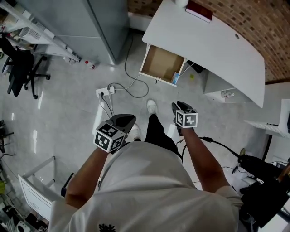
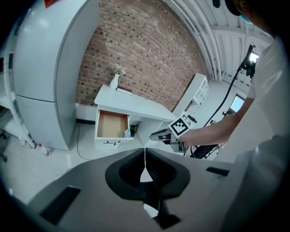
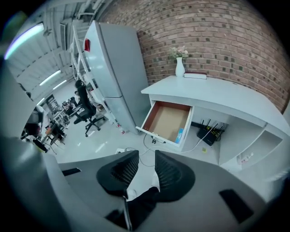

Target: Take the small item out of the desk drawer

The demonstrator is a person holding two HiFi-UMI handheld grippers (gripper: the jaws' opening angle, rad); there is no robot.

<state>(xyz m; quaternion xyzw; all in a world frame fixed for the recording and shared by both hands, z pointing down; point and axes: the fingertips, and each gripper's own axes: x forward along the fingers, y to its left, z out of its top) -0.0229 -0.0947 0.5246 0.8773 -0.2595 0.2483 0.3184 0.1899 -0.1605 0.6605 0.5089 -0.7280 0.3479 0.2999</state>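
Note:
The white desk stands ahead with its drawer pulled open. A small blue item leans in the drawer's right front corner; the small blue item also shows in the right gripper view. My left gripper hangs low over the floor, well short of the desk, and its jaws are shut with nothing in them. My right gripper is beside it, a little closer to the drawer. Its jaws stand open and empty.
A tall grey cabinet stands left of the desk. A power strip with cables lies on the floor between me and the drawer. A black office chair is at far left. A vase and a red book sit on the desk.

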